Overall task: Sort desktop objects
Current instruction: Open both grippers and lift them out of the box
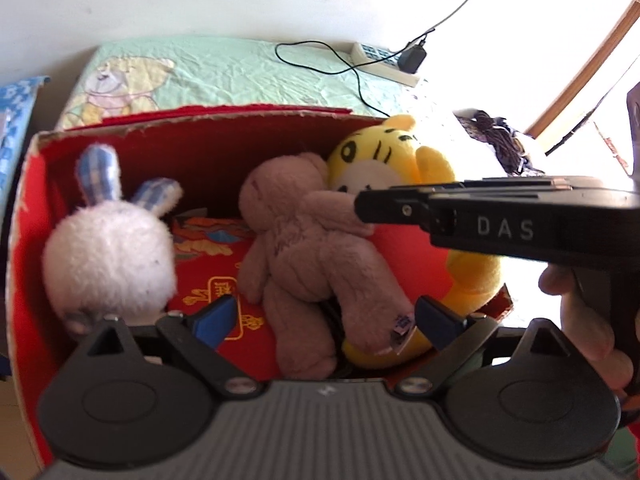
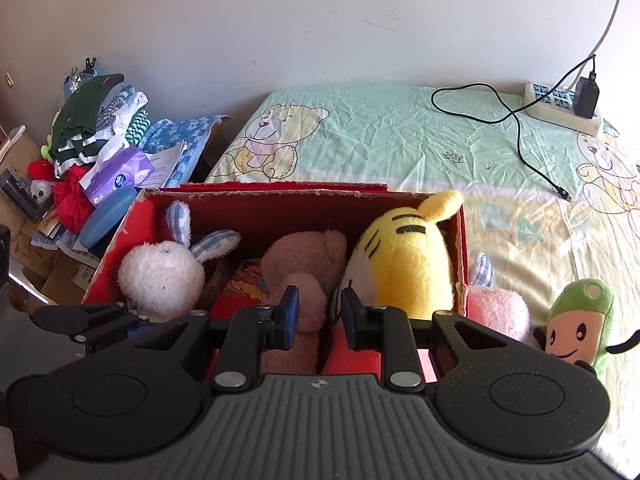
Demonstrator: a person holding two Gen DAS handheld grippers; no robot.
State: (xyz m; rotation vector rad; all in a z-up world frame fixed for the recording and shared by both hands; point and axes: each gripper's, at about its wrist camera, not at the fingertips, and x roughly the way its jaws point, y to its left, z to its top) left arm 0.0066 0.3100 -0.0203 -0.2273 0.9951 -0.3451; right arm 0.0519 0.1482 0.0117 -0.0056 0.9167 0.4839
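Observation:
An open red box [image 2: 462, 248] stands on a bed and holds three plush toys. A white rabbit [image 1: 108, 256] sits at its left. A brown bear [image 1: 304, 248] lies in the middle and a yellow tiger [image 2: 408, 256] is at the right. My left gripper [image 1: 326, 320] is open above the box, its blue pads either side of the bear's legs without touching them. My right gripper [image 2: 320, 316] reaches in from the right, its jaws narrowed on the bear's raised arm; its tip [image 1: 362, 206] shows in the left wrist view. A hand [image 1: 580, 320] holds it.
A pink plush [image 2: 500, 312] and a green plush [image 2: 580, 324] lie outside the box on the right. A power strip [image 2: 560, 108] with a black cable [image 2: 520, 136] is at the far side of the bear-print sheet [image 2: 380, 140]. Clothes and tissues [image 2: 104, 148] are piled to the left.

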